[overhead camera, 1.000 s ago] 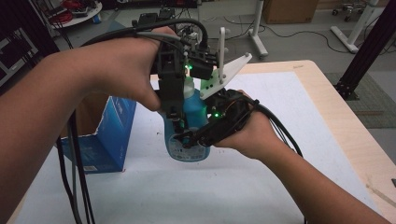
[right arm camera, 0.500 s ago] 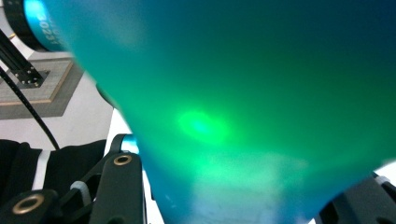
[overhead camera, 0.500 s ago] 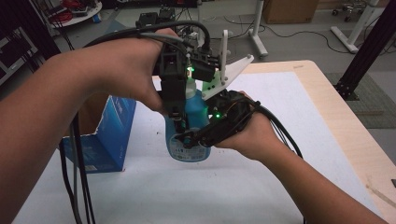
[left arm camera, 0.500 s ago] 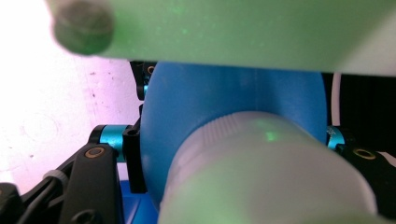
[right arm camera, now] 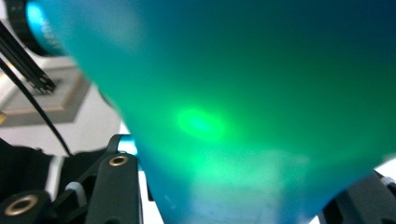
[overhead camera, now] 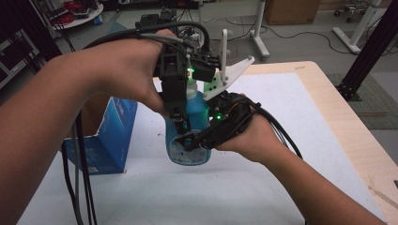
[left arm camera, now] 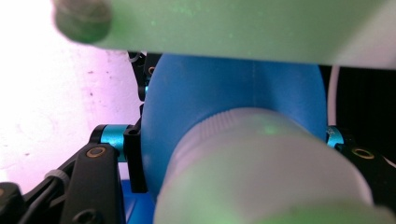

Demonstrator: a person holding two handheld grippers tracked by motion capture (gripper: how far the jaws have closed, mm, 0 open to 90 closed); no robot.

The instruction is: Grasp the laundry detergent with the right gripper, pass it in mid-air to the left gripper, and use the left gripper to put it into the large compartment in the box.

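Both grippers on the bottle.
At frame centre, our right gripper point(overhead camera: 190, 140) clamps the blue bottle point(overhead camera: 197, 112); our left gripper point(overhead camera: 180, 115) grips its upper part, beside the box point(overhead camera: 110, 140).

A blue bottle point(overhead camera: 190, 136) stands upright on a white-topped table point(overhead camera: 300, 122), gripped low on its body by the right gripper point(overhead camera: 199, 138) while the left gripper point(overhead camera: 180, 115) reaches down over its neck. An open blue carton point(overhead camera: 110, 138) sits just left of the bottle.
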